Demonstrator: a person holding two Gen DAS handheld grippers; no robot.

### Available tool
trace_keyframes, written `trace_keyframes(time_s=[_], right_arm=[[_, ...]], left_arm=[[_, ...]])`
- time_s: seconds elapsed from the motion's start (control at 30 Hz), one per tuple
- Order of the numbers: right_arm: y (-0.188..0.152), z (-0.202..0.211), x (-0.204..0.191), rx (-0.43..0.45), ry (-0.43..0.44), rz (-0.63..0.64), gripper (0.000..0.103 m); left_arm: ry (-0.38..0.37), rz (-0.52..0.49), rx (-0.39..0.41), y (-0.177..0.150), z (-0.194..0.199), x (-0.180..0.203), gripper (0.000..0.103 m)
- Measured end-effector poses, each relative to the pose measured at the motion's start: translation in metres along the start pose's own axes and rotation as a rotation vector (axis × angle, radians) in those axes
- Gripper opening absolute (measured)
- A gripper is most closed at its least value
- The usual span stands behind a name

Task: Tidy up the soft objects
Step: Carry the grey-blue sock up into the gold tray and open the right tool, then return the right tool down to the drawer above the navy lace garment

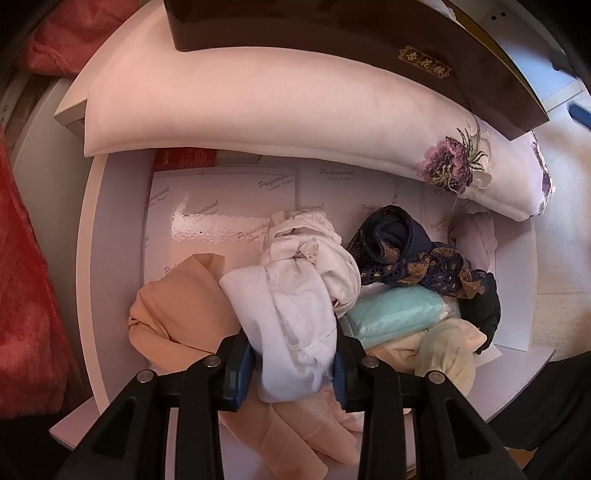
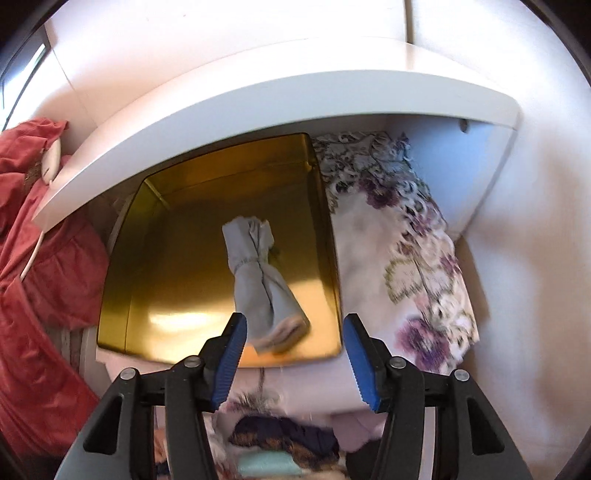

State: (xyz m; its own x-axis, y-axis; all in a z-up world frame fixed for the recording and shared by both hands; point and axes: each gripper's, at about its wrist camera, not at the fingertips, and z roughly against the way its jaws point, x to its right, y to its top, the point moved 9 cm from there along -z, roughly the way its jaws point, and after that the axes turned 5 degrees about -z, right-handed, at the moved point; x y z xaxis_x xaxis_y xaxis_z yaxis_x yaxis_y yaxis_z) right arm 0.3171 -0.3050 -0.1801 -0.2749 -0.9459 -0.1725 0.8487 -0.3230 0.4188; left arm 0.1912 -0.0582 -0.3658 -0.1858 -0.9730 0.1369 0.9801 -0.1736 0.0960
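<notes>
Left tool [image 1: 293, 365]: pinching the white garment [image 1: 295, 295], lifting it clear of the drawer [image 1: 110, 229] pile for sorting.
Right tool [image 2: 293, 354]: gaping apart, nothing between its pads.
Grey rolled cloth [image 2: 258, 273]: lying free inside the gold box [image 2: 155, 258], apparently the collecting container, resting on the floral pillow [image 2: 406, 258].

The glossy sheets [image 1: 221, 206] lining the drawer bottom carry a repeated slanted watermark, "Professional", with a smaller line beneath that seems to read "Color Paper". A gold label [image 1: 424, 61] on the dark box [image 1: 295, 26] shows three Chinese characters. White print on the red pack [image 1: 184, 157] is too small to read.
</notes>
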Motion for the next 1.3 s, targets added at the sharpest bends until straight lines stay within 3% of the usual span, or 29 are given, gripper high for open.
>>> trace_keyframes(time_s=[0.1, 0.2, 0.43, 0.53, 1.0, 1.3], right_arm=[[-0.019, 0.009, 0.015, -0.017, 0.006, -0.020, 0.060], [-0.048, 0.005, 0.031, -0.089, -0.004, -0.046, 0.066], [-0.128, -0.038, 0.072, -0.345, -0.096, -0.177, 0.067], [-0.150, -0.055, 0.077, -0.423, -0.087, -0.194, 0.067], [-0.157, -0.085, 0.033, -0.388, -0.012, 0.019, 0.069], [-0.172, -0.118, 0.023, -0.451, 0.012, 0.098, 0.070]], left_arm=[[0.000, -0.002, 0.000, 0.000, 0.000, 0.000, 0.034], [0.000, -0.004, 0.002, 0.000, -0.001, 0.001, 0.034], [0.003, -0.012, 0.004, 0.000, -0.001, 0.001, 0.034], [0.008, -0.019, 0.005, -0.001, -0.001, 0.002, 0.034], [0.020, -0.039, 0.015, -0.002, -0.001, 0.004, 0.034], [-0.004, -0.011, 0.031, -0.004, 0.008, -0.001, 0.034]])
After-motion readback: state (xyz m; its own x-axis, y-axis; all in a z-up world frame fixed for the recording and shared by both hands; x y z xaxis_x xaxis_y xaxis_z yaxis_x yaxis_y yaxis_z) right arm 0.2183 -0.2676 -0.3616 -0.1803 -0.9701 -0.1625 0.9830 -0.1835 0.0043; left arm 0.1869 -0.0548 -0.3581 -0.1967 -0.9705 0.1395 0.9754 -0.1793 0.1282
